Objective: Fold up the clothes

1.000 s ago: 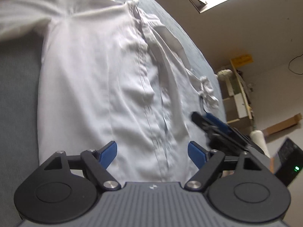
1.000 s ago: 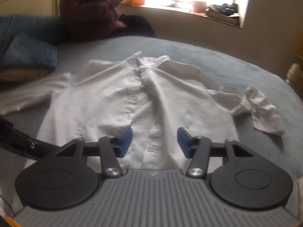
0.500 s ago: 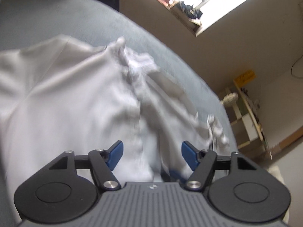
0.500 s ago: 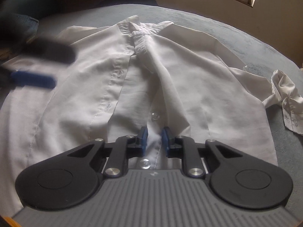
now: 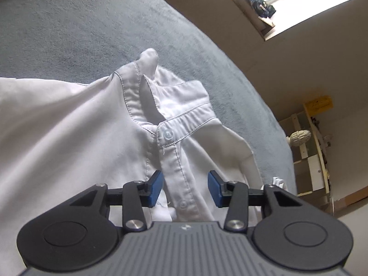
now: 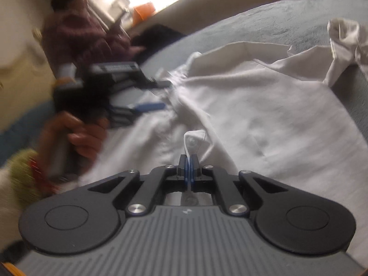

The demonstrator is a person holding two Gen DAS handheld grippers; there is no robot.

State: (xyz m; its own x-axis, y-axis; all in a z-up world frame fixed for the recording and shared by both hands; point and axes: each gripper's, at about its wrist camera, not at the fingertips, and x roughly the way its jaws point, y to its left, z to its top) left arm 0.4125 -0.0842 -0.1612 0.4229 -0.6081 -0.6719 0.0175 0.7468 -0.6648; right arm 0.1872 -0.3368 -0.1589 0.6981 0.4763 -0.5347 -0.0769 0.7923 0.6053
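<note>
A white button-up shirt (image 5: 69,126) lies spread on a grey bed (image 5: 92,34), collar (image 5: 147,92) away from me. My left gripper (image 5: 185,191) hovers just below the collar. Its jaws are closing with the button placket (image 5: 181,174) between the blue pads, which do not press on the cloth. The right gripper (image 6: 189,168) is shut on a lifted fold of the shirt's front edge (image 6: 194,140), which carries a button. In the right wrist view the left gripper (image 6: 158,94) shows blurred at the collar, held by a hand (image 6: 87,135).
A crumpled sleeve cuff (image 6: 345,36) lies at the shirt's far right. A person in a maroon sweater (image 6: 78,34) sits at the bed's far side by a bright window. A wooden shelf unit (image 5: 308,151) stands beyond the bed.
The left gripper slid up the shirt to the collar while its jaws narrowed. The right gripper closed on the front edge and rolled, tilting its view.
</note>
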